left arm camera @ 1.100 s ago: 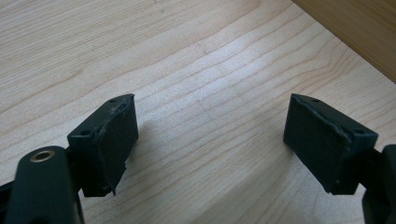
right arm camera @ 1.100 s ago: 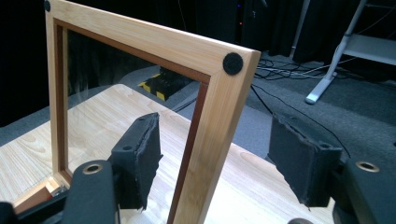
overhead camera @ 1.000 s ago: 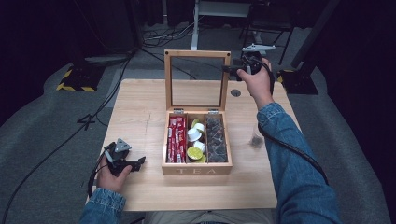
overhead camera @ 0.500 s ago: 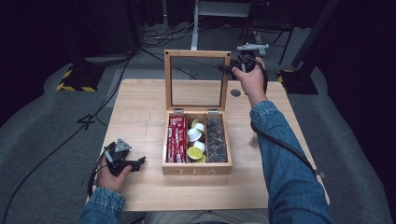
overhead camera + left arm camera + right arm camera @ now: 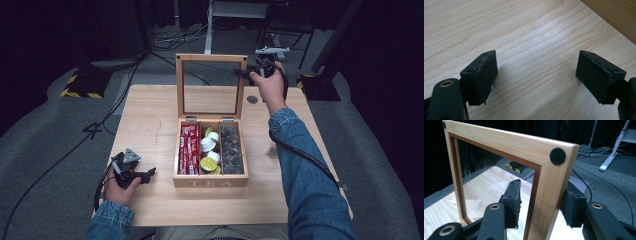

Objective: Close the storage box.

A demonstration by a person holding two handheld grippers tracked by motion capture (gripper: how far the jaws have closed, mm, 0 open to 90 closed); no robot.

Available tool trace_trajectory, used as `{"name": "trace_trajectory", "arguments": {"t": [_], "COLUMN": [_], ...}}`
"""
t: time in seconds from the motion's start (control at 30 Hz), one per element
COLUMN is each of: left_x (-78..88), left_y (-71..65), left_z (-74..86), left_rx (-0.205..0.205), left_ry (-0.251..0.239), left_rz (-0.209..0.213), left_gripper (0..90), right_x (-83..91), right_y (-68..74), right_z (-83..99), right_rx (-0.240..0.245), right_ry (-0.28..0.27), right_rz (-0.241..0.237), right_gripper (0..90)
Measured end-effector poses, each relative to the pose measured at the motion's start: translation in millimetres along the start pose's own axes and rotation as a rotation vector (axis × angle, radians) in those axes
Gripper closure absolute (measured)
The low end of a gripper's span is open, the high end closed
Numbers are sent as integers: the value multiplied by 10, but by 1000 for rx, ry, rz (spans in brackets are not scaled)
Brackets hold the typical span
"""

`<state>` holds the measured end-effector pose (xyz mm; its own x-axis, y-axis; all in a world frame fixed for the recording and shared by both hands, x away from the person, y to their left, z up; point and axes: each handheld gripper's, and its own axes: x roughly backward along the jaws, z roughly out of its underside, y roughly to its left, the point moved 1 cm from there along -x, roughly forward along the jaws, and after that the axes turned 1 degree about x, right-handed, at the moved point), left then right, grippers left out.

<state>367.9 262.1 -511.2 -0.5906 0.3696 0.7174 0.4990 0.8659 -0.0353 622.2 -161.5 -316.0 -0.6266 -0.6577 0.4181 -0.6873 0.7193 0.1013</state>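
Note:
A wooden tea box point(image 5: 210, 182) stands open mid-table, its glass-paned lid point(image 5: 211, 57) upright. Inside are red packets point(image 5: 189, 149), white pods point(image 5: 207, 145) and dark packets point(image 5: 231, 150). My right gripper point(image 5: 246, 72) straddles the lid's upper right corner. In the right gripper view the lid frame point(image 5: 506, 143) stands between the jaws of the right gripper point(image 5: 541, 195). The jaws have just been closing, and a gap still shows at the inner pad point(image 5: 515, 200). My left gripper point(image 5: 150, 173) rests open left of the box. In its own view the left gripper point(image 5: 536, 75) is over bare wood.
The light wooden table point(image 5: 150, 110) has a round cable hole point(image 5: 252, 99) behind the box on the right. Cables and a yellow-and-black striped block point(image 5: 80, 92) lie on the grey floor beyond. The box's side point(image 5: 614, 17) is close to the left gripper.
The right hand has edged slightly toward the lid's upper right corner. The left hand and the box have stayed where they were.

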Motion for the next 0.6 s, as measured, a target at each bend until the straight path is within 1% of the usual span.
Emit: {"name": "trace_trajectory", "arguments": {"t": [0.13,0.27,0.43,0.6], "left_x": [0,1,0,1], "left_y": [2,2,0,2], "left_z": [0,0,0,0], "left_rx": [-3,-3,-1,-3], "left_ry": [1,1,0,2], "left_rz": [0,0,0,-1], "left_gripper": [180,180,180,180], "right_x": [62,131,272,399], "right_y": [36,77,162,249], "right_z": [-12,-19,-20,3], "right_rx": [13,27,54,81], "right_ry": [-1,1,2,2], "right_rz": [1,-7,-39,-58], "right_gripper": [550,556,537,534]}}
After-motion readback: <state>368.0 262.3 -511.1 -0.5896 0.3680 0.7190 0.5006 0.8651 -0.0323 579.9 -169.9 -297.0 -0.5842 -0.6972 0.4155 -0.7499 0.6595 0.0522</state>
